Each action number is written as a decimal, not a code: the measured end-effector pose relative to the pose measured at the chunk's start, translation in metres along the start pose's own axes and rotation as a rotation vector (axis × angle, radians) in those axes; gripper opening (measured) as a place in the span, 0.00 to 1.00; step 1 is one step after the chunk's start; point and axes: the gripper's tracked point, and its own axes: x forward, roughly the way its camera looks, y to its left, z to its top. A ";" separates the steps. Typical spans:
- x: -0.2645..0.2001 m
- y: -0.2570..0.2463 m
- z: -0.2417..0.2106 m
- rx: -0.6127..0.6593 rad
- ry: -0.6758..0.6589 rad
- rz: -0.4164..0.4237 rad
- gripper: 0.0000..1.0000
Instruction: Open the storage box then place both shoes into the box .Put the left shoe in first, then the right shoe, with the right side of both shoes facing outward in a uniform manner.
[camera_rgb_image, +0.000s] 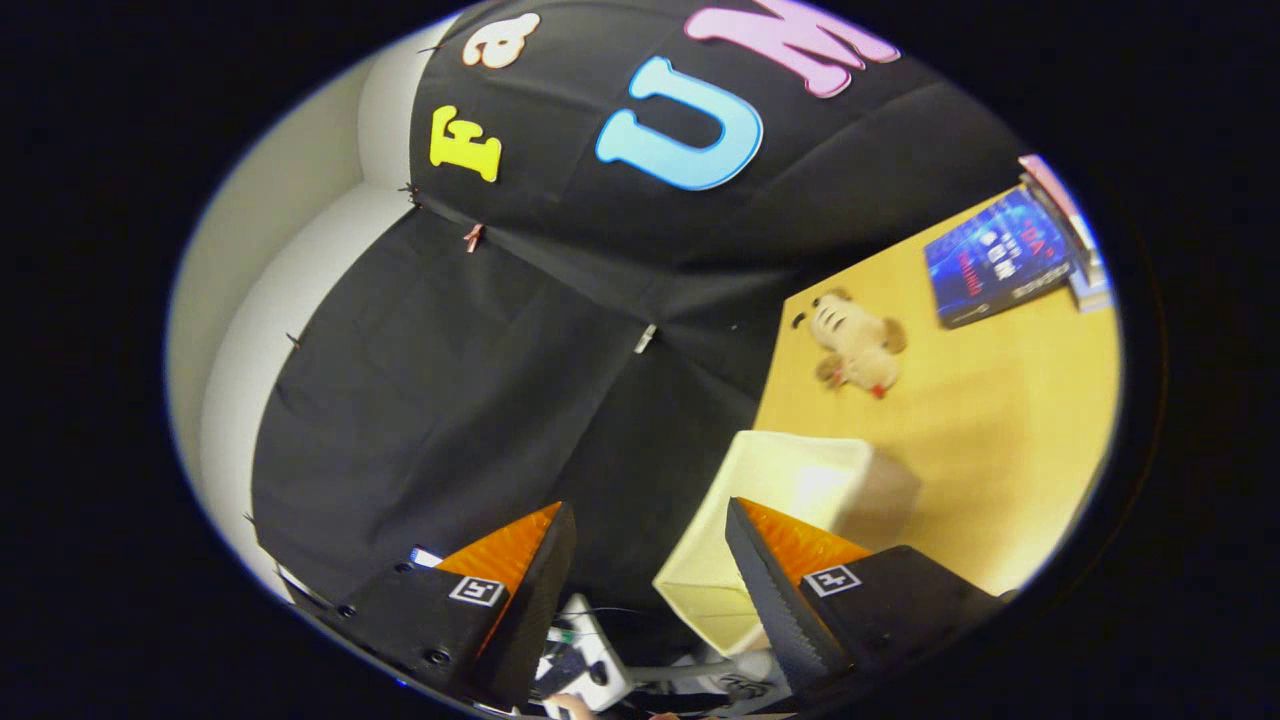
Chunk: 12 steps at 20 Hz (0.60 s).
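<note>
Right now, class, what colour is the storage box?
Pale cream; the box shows best in the gripper view, by the open tongs.

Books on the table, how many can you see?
2, maybe more. A blue book lies at the far end of the wooden table, past the plush toy. Beside it sits a stack, partly cut off. The fingers are open, empty.
</note>
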 end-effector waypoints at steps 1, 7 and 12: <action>-0.017 -0.015 0.001 -0.040 -0.013 -0.052 0.92; -0.111 -0.122 -0.014 -0.173 -0.026 -0.424 0.93; -0.169 -0.220 -0.069 -0.066 0.030 -0.673 0.93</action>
